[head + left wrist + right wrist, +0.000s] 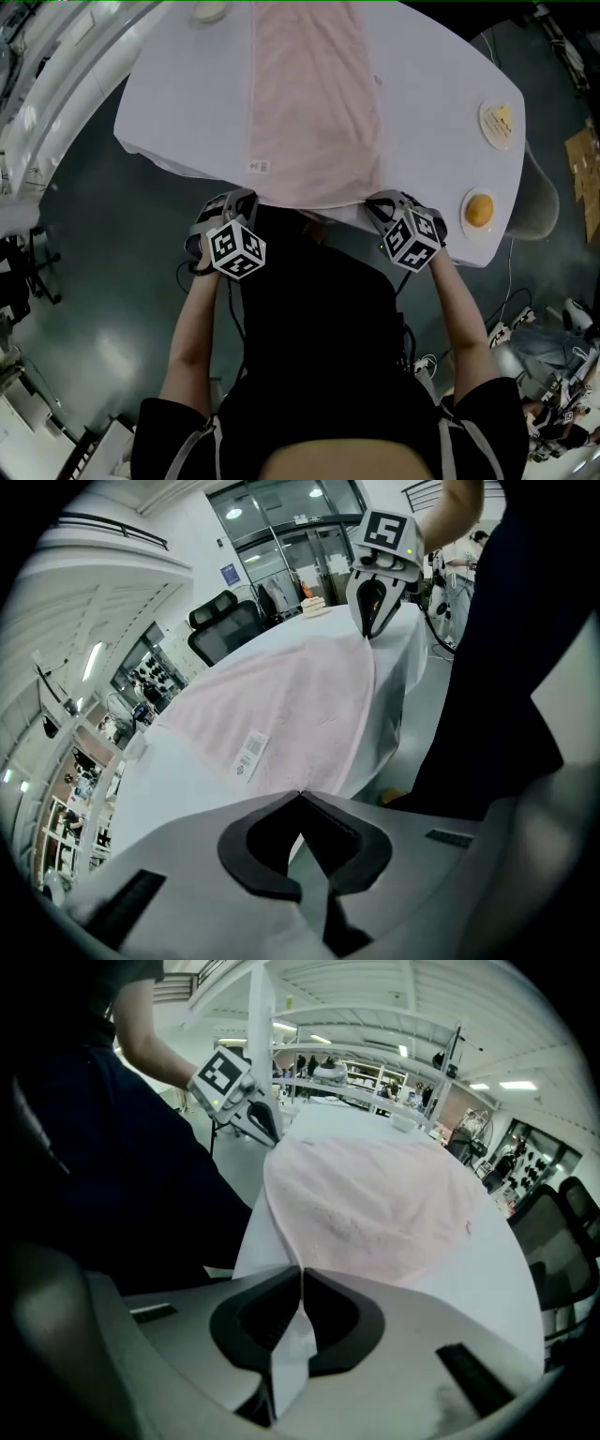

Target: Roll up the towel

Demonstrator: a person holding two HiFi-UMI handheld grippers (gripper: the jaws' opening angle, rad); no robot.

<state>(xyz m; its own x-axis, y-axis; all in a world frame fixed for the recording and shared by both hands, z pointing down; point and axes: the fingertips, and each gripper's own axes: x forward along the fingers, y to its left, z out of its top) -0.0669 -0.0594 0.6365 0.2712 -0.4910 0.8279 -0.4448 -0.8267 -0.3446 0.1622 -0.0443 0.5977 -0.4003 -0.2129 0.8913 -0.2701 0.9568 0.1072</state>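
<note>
Head view shows us the pink towel spread lengthwise on the white table, with our left gripper at its near left corner and our right gripper at its near right one. Left gripper view: we see the jaws pressed together on the towel's hem, with the label just beyond. Right gripper view: we see the jaws likewise closed on the towel's edge, white cloth showing between them.

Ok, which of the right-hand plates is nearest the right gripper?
The plate with the orange food, at the table's near corner; the yellow-topped plate lies farther off.
</note>
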